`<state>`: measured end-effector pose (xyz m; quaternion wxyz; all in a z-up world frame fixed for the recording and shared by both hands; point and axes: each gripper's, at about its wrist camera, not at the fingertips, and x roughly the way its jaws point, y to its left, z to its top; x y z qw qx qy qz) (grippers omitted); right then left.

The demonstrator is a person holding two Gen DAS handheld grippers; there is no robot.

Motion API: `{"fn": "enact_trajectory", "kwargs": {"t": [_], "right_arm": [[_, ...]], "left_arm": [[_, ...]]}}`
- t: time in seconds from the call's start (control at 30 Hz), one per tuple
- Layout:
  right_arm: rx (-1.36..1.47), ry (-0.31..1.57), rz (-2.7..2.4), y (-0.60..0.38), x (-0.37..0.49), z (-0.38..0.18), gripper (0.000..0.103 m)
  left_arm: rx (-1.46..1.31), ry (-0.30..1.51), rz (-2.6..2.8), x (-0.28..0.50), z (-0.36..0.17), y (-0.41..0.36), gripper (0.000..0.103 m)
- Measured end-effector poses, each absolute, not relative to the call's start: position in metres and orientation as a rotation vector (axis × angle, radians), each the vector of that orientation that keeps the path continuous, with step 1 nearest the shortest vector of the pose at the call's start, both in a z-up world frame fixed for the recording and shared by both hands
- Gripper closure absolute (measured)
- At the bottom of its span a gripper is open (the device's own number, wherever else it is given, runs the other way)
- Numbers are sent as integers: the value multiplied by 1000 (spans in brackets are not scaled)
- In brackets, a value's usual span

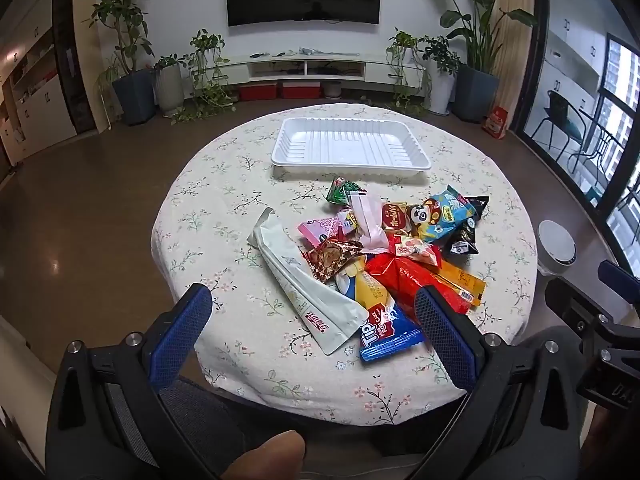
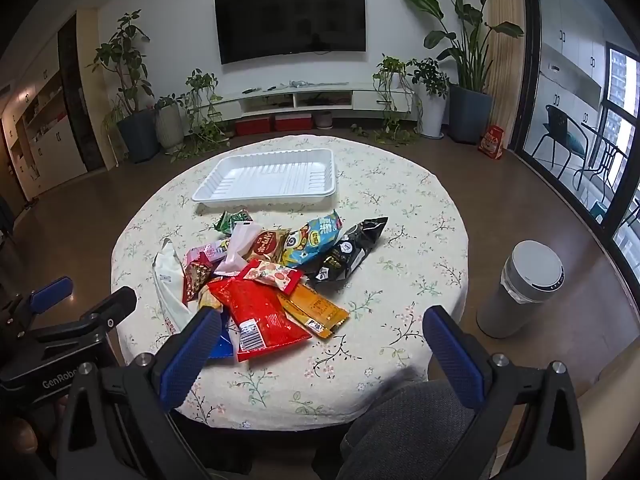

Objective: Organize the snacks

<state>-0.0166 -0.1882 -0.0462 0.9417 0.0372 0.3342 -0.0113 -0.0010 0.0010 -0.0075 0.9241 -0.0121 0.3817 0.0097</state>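
A heap of snack packets [image 1: 384,248] [image 2: 276,272] lies in the middle of a round table with a floral cloth [image 1: 224,216] [image 2: 400,248]. Among them are a long white pouch [image 1: 304,288], a red bag [image 2: 256,312], a blue "Tip" pack [image 1: 384,332], an orange packet [image 2: 316,310], a black bag [image 2: 352,252] and a blue panda bag [image 1: 444,216]. Behind the heap stands an empty white plastic tray [image 1: 348,144] [image 2: 268,178]. My left gripper [image 1: 312,316] hovers open above the table's near edge, nothing between its fingers. My right gripper [image 2: 320,340] is open too, holding nothing, just right of the heap.
A white cylindrical bin [image 2: 524,288] stands on the floor right of the table. Potted plants [image 2: 136,120], a TV [image 2: 290,20] and a low cabinet [image 2: 304,100] line the far wall. A person's legs in dark trousers [image 2: 400,424] show below the table edge.
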Motion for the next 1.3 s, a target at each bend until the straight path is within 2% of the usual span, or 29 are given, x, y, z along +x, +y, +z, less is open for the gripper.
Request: {"fn": "enact_trajectory", "kwargs": {"t": [1.3], "right_arm": [[74, 691, -24, -187, -18, -50, 0]], "left_arm": [[-21, 784, 22, -1, -6, -1, 0]]}}
